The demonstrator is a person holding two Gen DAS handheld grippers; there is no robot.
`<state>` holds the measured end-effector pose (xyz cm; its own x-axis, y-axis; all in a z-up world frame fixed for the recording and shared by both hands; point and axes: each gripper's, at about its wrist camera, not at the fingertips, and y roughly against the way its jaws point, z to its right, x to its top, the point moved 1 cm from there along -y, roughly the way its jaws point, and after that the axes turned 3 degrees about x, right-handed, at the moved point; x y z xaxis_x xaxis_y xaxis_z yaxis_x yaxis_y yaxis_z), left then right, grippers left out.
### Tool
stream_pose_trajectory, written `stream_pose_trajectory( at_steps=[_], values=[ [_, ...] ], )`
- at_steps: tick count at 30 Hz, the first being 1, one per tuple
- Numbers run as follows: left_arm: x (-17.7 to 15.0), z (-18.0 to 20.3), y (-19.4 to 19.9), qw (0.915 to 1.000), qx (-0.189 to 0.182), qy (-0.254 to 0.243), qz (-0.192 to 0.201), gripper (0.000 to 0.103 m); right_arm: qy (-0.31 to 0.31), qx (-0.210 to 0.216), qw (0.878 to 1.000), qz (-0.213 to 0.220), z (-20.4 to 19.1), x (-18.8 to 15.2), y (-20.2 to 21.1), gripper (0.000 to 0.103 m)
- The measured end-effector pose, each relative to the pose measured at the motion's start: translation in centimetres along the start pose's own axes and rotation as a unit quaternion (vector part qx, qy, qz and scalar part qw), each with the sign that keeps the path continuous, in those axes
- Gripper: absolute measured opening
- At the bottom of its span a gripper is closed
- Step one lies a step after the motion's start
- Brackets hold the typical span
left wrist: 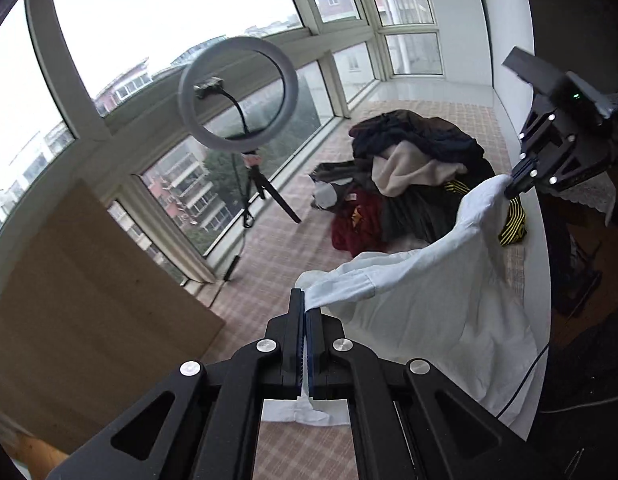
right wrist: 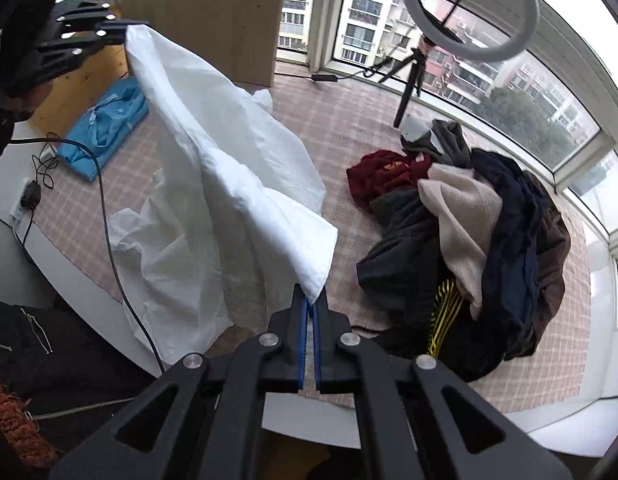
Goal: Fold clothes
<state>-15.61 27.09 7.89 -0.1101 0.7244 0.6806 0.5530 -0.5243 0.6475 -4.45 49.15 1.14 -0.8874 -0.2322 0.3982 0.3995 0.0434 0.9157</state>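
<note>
While the white garment [right wrist: 213,168] is hanging stretched between both grippers, most of it is still draping down onto the plaid-covered bench [right wrist: 333,120] & spilling over its near edge, so the fold itself isn't begun yet. The left gripper [left wrist: 305,308] is pinching one bit of the white cloth w/ fingers pressed together on the fabric; the right gripper [right wrist: 311,304] is doing the same at another corner, fingers clamped tight on it. Judging progress: one blue garment [right wrist: 109,120] is lying folded flat at the far left of the bench, by the wooden board [right wrist: 205,12], so that looks like one piece done. The white one is only being lifted & spread, prob. to find its shape before laying it flat. Left to do, by my reading: the whole pile of clothes [right wrist: 469,232] heaped on the right side of the bench, well apart from the white piece — dark red, beige, navy, brown, grey, plus a black item w/ yellow stripes [right wrist: 441,320]. So task is sitting at an early stage. Further out, a ring light on a tripod [left wrist: 237,92] is standing near the windows, & a black cable [right wrist: 105,208] is running across the bench's left end. Writing/brands: a small yellow emblem is showing on the dark red garment [right wrist: 385,176], too small to read; some yellow lettering on the striped item is illegible too. No other readable labels.
</note>
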Motion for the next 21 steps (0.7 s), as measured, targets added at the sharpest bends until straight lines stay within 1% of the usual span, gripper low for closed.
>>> stream_pose_trajectory(
  at_steps=[2, 4, 5, 7, 9, 11, 14, 15, 18, 19, 21],
  values=[
    [-1.1, 1.4, 3.0, 0.9994, 0.033, 0.008, -0.004, 0.0, 0.036, -0.002, 0.999, 0.011, -0.5, 1.2, -0.2, 0.002],
    [-2.7, 3.7, 5.2, 0.9974, 0.067, 0.021, -0.016, 0.0, 0.065, 0.006, 0.998, 0.023, -0.8, 2.1, -0.3, 0.002],
    [-3.8, 5.2, 5.8, 0.9963, 0.073, 0.037, -0.027, 0.0, 0.077, 0.016, 0.997, 0.027, -0.8, 2.4, -0.4, 0.002],
    [-6.3, 8.8, 5.9, 0.9938, 0.065, 0.07, -0.057, 0.0, 0.104, 0.022, 0.994, 0.031, -0.7, 2.5, -0.8, 0.002],
    [-8.5, 13.1, 4.1, 0.99, 0.04, 0.103, -0.088, 0.0, 0.125, 0.03, 0.991, 0.025, -0.4, 2.2, -1.5, 0.002],
    [-10.5, 17.6, 1.9, 0.9835, 0.008, 0.136, -0.119, 0.0, 0.14, 0.04, 0.989, 0.017, 0.0, 1.4, -2.2, 0.002],
    [-12.5, 24.0, -2.1, 0.9766, -0.02, 0.146, -0.157, 0.0, 0.159, 0.056, 0.986, 0.006, 0.5, -0.1, -3.1, 0.002],
    [-12.9, 25.7, -3.5, 0.9756, -0.023, 0.141, -0.167, 0.0, 0.164, 0.062, 0.984, 0.001, 0.6, -0.7, -3.4, 0.002],
    [-14.0, 28.8, -6.9, 0.9727, 0.003, 0.12, -0.199, 0.001, 0.176, 0.08, 0.981, -0.012, 0.5, -2.5, -4.5, 0.002],
    [-14.4, 28.8, -7.7, 0.9702, 0.007, 0.132, -0.203, 0.005, 0.179, 0.084, 0.98, -0.017, 0.4, -3.0, -4.8, 0.002],
    [-15.3, 28.4, -8.6, 0.9629, 0.012, 0.168, -0.211, 0.006, 0.188, 0.092, 0.977, -0.024, 0.0, -4.0, -5.2, 0.002]
  ],
)
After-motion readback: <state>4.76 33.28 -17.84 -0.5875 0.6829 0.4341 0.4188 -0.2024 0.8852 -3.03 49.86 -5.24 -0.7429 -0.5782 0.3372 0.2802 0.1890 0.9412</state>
